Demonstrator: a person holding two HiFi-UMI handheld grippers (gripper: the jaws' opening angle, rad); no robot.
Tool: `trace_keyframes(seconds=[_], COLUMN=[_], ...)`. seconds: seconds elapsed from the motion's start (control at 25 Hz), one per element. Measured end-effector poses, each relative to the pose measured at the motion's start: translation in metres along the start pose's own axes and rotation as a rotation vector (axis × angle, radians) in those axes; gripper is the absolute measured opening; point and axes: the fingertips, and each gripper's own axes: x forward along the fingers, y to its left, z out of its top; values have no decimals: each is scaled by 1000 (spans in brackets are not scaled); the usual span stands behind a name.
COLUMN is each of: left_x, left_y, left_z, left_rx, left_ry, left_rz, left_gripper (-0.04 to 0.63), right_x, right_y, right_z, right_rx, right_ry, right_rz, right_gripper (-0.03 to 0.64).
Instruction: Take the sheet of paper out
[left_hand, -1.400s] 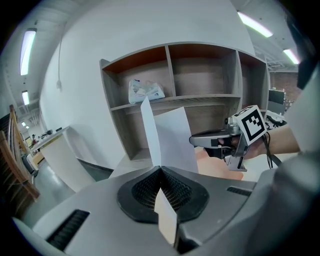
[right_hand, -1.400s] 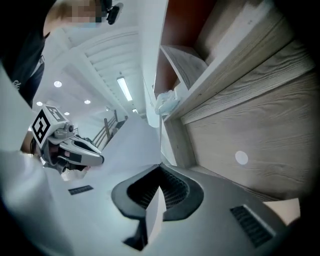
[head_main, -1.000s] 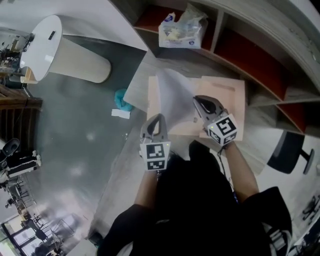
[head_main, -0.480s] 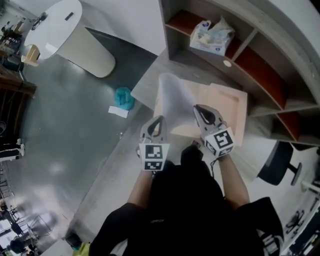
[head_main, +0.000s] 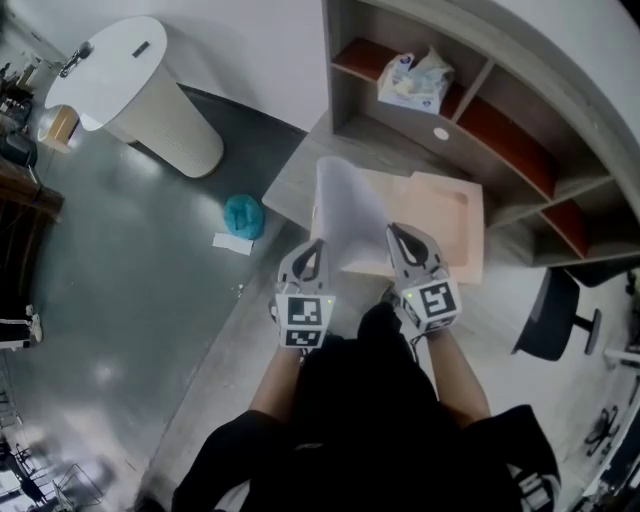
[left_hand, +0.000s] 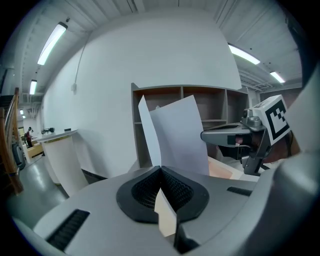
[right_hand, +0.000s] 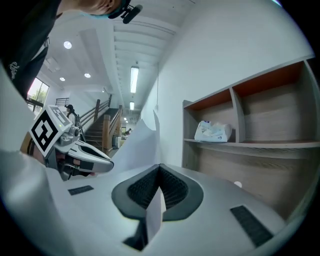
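Observation:
A white sheet of paper (head_main: 348, 212) stands upright above the desk, held by both grippers at its lower corners. My left gripper (head_main: 316, 243) is shut on the sheet's near left edge; the sheet (left_hand: 175, 137) rises from between its pads. My right gripper (head_main: 392, 229) is shut on the near right edge, and the sheet (right_hand: 137, 145) curls up and left from its jaws. Under and behind the sheet lies a pale tan tray-like folder (head_main: 440, 218) on the grey desk (head_main: 300, 180).
Wooden shelves (head_main: 500, 130) run behind the desk, with a plastic packet (head_main: 412, 80) in one compartment. On the floor to the left stand a white cylindrical pedestal (head_main: 160, 110), a teal cloth (head_main: 242, 215) and a paper scrap (head_main: 232, 243). An office chair (head_main: 555, 315) is at right.
Both grippers have lifted and drawn back together with the sheet, which now stands more upright above the tan folder. The head view has shifted.

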Motion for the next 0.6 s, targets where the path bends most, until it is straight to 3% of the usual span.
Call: trace_keyframes(seconds=[0.28,0.6], left_x=[-20,-44], left_y=[-5,-5], left_z=[12,8], left_rx=[50,71], left_ry=[-56,-80], left_rz=[-65,-101], left_gripper=[44,44], right_x=[-30,-41], right_y=[19,50], right_z=[13,19], right_rx=[-6,-31], right_ry=[-35,-39], right_rz=[-98,-129], right_gripper=[16,16])
